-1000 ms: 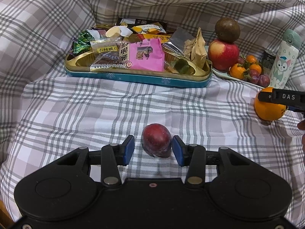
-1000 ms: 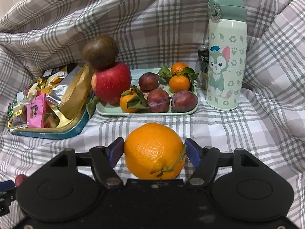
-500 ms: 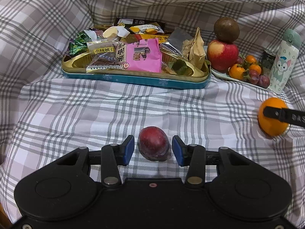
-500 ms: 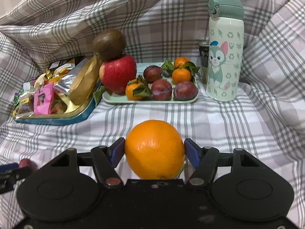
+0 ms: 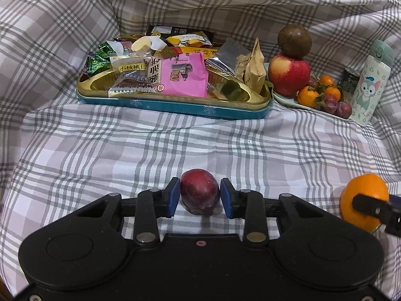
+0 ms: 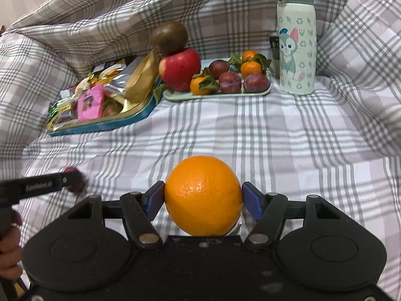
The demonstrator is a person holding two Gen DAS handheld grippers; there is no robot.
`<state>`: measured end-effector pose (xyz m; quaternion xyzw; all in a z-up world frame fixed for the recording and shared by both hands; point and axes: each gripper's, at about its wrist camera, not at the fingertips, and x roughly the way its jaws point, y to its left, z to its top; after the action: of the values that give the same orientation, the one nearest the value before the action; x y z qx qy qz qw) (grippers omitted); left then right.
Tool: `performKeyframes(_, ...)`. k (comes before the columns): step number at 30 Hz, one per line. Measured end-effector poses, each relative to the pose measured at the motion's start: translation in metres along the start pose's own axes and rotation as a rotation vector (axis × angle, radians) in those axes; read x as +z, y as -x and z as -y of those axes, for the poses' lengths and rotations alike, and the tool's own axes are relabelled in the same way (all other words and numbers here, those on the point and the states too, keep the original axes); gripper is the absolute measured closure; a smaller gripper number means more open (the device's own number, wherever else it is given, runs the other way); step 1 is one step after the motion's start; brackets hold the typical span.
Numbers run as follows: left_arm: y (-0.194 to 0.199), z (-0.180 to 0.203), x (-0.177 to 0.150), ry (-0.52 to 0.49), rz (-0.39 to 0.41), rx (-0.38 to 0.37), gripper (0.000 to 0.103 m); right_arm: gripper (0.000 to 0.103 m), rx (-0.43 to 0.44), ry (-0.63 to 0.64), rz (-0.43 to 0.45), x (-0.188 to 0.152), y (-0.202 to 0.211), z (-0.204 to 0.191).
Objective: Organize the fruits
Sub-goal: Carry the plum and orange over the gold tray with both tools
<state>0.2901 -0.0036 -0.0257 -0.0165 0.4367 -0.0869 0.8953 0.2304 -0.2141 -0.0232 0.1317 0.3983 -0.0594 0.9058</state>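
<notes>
My left gripper [image 5: 199, 197] is shut on a dark red plum [image 5: 199, 194], held low over the plaid cloth. My right gripper [image 6: 203, 198] is shut on a large orange [image 6: 203, 195]; that orange also shows in the left wrist view [image 5: 362, 204]. The plum shows small at the left of the right wrist view [image 6: 74, 178]. A pale green fruit plate [image 6: 215, 95] at the back holds a red apple [image 6: 180, 68] with a brown round fruit [image 6: 169, 36] on top, several plums [image 6: 230, 82] and small leafy tangerines [image 6: 250, 67].
A teal and gold tin tray [image 5: 173, 105] full of snack packets stands at the back left. A cat-print bottle [image 6: 297, 37] and a dark can [image 6: 274, 42] stand right of the plate. Plaid cloth [image 5: 175, 145] covers the surface and rises in folds behind.
Both grippers have drawn back from the plate and tray with their fruit; the jaws have closed onto the plum. The orange now sits lower and farther from the plate.
</notes>
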Motion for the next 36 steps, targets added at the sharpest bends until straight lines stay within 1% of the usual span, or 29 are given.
performKeyframes(10,0.026,0.007,-0.018,-0.047,-0.010,-0.025,0.060,0.033,0.011,-0.011,-0.029,-0.019,0.023,-0.009)
performKeyframes(21,0.064,0.007,-0.049,-0.072,-0.017,-0.050,0.060,0.033,0.019,-0.032,-0.060,-0.042,0.048,-0.012)
performKeyframes(36,0.106,0.016,-0.098,-0.108,-0.047,-0.082,0.060,0.033,0.026,-0.058,-0.047,-0.077,0.101,-0.018)
